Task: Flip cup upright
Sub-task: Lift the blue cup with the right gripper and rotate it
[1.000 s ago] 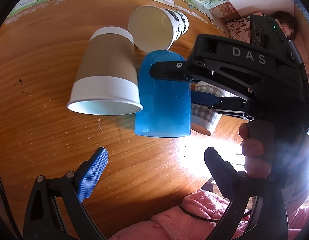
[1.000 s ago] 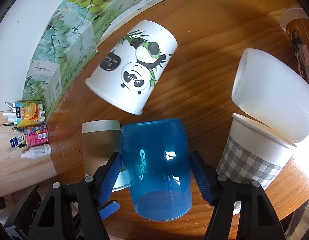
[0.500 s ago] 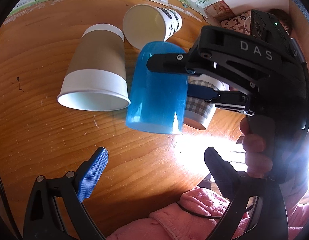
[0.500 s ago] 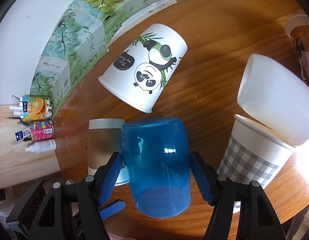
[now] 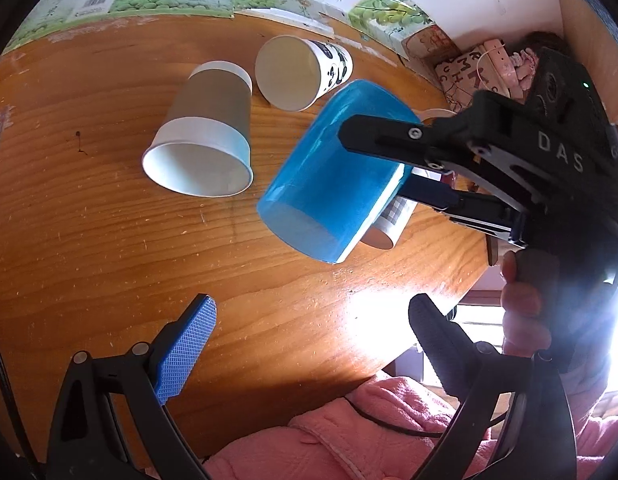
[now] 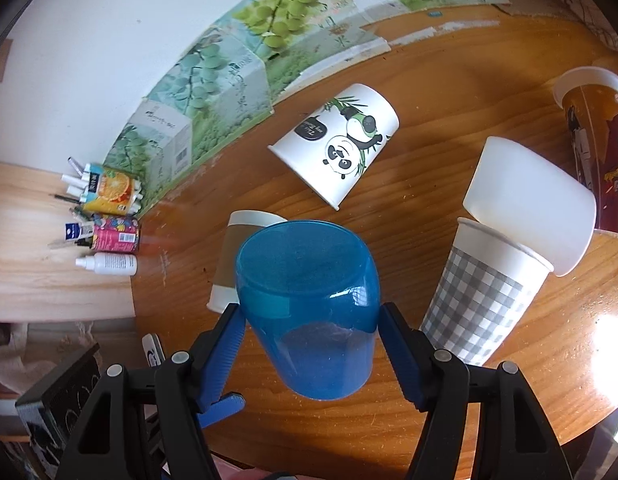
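Right claw [image 6: 311, 350] clamped across the translucent blue plastic cup [image 6: 309, 312], held tilted above the wooden surface [image 5: 89, 248]; left claw [image 5: 309, 344] spread, empty. We judge the smooth wall may slip, apparently toward the brown-sleeved paper cup [image 5: 201, 148].

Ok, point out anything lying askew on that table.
Several cups are off their bases: the panda cup and the brown cup lie on their sides, and a white cup leans tilted on the checked cup. The blue cup hangs tilted in the right gripper.
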`<state>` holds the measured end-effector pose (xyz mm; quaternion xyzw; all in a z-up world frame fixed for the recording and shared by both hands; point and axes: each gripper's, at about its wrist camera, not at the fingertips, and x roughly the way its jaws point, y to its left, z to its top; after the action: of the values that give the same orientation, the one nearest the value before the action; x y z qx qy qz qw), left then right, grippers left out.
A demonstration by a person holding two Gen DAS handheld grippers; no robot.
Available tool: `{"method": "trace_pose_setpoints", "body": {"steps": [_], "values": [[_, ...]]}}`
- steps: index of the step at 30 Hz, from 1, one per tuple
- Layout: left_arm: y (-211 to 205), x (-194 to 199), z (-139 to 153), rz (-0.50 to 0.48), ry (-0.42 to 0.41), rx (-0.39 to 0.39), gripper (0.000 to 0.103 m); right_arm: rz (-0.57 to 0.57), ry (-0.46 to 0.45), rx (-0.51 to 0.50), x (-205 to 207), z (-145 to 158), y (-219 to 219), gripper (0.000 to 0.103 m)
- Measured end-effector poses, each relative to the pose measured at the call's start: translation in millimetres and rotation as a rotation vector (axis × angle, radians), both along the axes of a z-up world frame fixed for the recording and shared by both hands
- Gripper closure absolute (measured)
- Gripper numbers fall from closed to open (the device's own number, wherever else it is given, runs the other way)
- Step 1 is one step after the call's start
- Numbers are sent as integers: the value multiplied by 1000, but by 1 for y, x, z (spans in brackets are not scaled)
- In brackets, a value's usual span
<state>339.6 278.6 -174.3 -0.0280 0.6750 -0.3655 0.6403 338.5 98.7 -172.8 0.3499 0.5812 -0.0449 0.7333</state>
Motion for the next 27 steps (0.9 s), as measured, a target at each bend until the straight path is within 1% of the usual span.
{"method": "trace_pose_setpoints", "body": {"steps": [4,8,13,16,22,24,27], "values": [[1,-4,9,6,-27,1,5,16,-39,-27,-11,12,1,34],[-4,-9,17,-11,-69,6,5,24,-71,-33,-23,20,-1,34],[-6,-16,18,-44,-104,24,5,-11,-111,-26,-44,28,-11,34],[-11,-18,19,-47,-111,29,5,-64,-126,-11,-58,29,-23,34],[-22,-26,26,-88,-139,12,5,-219,-138,60,-93,23,-55,34],[-27,-30,25,-108,-134,8,5,-277,-142,95,-107,20,-64,34],[-34,-37,24,-134,-124,7,5,-374,-142,179,-130,10,-76,34]]}}
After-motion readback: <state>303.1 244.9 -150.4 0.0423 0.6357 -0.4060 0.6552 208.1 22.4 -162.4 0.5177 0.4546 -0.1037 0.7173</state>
